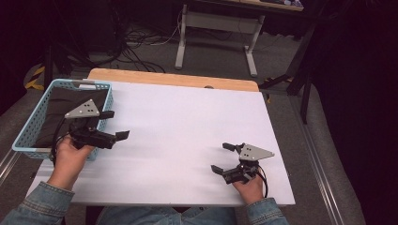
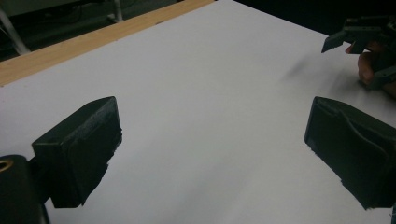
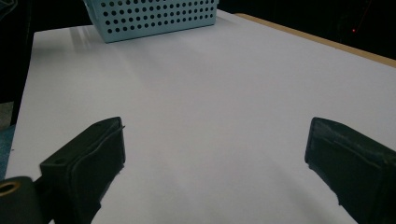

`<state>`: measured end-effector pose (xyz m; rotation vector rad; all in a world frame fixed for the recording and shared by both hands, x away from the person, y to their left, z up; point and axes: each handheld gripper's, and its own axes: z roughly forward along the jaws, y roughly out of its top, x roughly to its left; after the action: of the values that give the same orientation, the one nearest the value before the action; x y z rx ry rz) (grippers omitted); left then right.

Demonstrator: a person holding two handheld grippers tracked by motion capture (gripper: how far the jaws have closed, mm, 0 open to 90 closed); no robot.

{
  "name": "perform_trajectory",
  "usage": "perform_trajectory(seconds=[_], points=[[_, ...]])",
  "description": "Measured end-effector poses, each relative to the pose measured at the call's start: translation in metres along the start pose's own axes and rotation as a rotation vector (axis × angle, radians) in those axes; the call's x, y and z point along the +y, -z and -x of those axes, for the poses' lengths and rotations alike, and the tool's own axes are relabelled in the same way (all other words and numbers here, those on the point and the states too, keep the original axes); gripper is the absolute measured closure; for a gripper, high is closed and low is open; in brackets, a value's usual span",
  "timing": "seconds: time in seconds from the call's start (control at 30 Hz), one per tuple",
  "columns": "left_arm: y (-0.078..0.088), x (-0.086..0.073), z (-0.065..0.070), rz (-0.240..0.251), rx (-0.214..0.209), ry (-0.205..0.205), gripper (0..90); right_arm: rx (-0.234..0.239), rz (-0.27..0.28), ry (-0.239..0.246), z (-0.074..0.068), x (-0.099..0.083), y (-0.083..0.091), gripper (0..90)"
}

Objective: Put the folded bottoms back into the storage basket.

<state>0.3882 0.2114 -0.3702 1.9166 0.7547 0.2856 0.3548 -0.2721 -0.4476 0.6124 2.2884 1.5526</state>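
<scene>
Basket [image 1: 28,124], pale blue plastic with perforated walls, stands at the left edge of the table [image 1: 187,131], its far end near the bare wooden strip at the table's back. Something dark lies inside it; what it is cannot be told. It is the thing nearest the grippers, and neither one touches it. The white table top spreads wide and bare between the two hands.

From above, the left gripper [image 1: 115,124] sits just beside the basket's right wall, near its front corner, jaws pointing right across the table and away from the basket. The jaws stand spread wide with nothing between them; in the left gripper view only white table top lies in the gap, and the other hand's gripper shows far off at the upper right.

The right gripper [image 1: 223,158] rests near the table's front right, well apart from the basket, its jaws pointing left. They too stand wide apart and empty. In the right gripper view the basket [image 3: 154,16] stands far beyond the jaws, at the top, left of centre, with bare white surface between.
</scene>
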Motion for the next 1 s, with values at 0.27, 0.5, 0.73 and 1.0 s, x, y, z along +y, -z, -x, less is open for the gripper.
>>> perform_trajectory(seconds=[0.27,0.5,0.73,1.0], points=[[-0.013,-0.012,0.007,0.026,-0.041,-0.008,3.1,0.002,0.001,0.001,0.0,0.0,0.0,5.5],[-0.03,-0.028,0.014,0.049,-0.061,-0.022,1.0,0.004,0.002,0.0,0.0,0.0,0.0,5.5],[-0.042,-0.04,0.017,0.041,-0.069,-0.023,0.4,0.006,0.002,0.0,0.0,0.0,0.0,5.5],[-0.054,-0.052,0.017,0.05,-0.08,-0.041,0.0,0.009,0.004,0.001,-0.001,0.0,0.0,5.5]])
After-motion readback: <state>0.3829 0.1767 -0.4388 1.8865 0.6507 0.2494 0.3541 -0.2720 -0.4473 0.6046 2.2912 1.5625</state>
